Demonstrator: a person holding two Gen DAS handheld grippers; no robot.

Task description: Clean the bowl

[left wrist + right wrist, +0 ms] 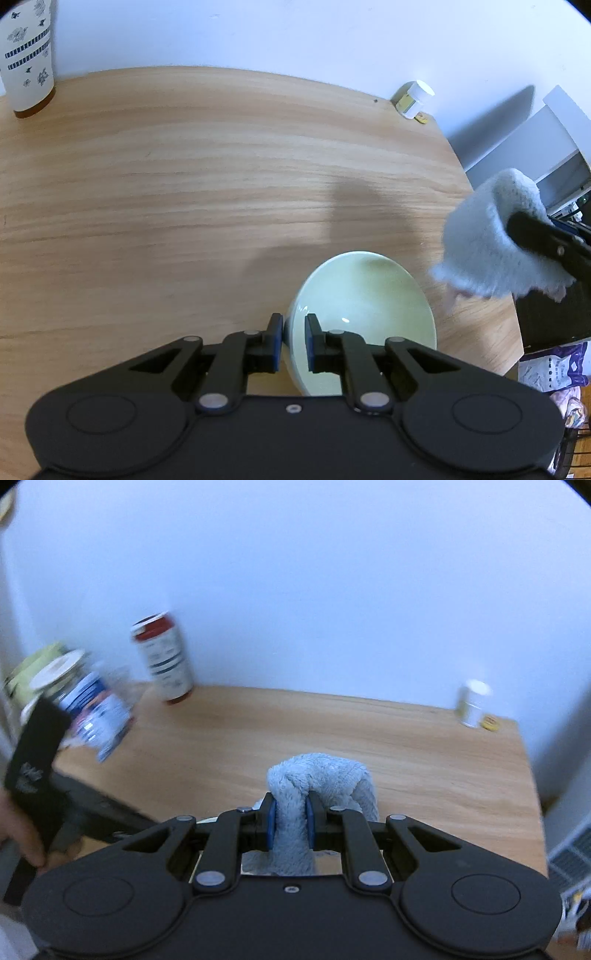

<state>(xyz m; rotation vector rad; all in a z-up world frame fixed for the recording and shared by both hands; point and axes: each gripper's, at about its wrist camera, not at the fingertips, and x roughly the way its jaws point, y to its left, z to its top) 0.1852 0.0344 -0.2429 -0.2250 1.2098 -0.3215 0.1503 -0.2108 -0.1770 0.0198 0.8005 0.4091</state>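
A pale green bowl is tilted on its side above the wooden table, its opening facing right. My left gripper is shut on the bowl's rim, one finger inside and one outside. My right gripper is shut on a light blue fluffy cloth. In the left wrist view the cloth hangs to the right of the bowl, apart from it, with one right finger showing.
A patterned white cup stands at the table's far left. A small white bottle and a yellow cap sit at the far right corner. A red-capped bottle and a jar stand at the left. The table's right edge is near.
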